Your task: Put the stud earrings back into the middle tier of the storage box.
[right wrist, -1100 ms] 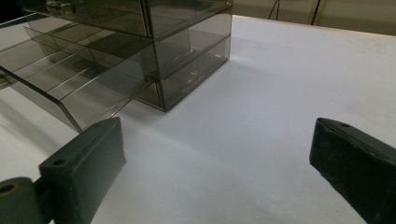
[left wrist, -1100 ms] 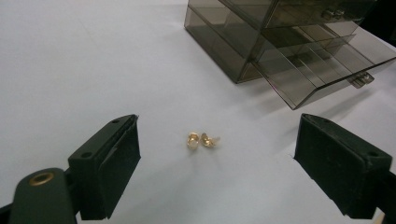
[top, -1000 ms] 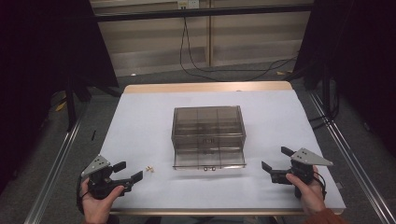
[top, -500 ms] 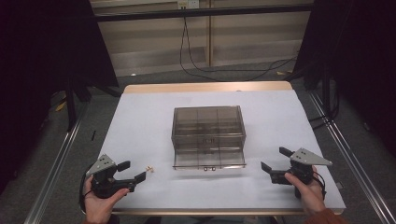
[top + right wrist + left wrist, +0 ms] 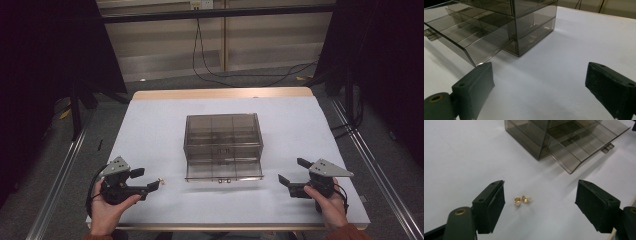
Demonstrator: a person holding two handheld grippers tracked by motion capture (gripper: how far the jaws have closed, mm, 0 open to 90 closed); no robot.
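At the lower left of the high view, the person's left hand [image 5: 106,205] grips the left tongs [image 5: 148,181], whose jaws point toward the right of the frame and stand spread apart. At the lower right, the right hand [image 5: 327,202] holds the right tongs [image 5: 293,171] with jaws aimed toward the left of the frame, also wide apart. Both gripper views show each pair of black jaws parted with nothing between the pads.
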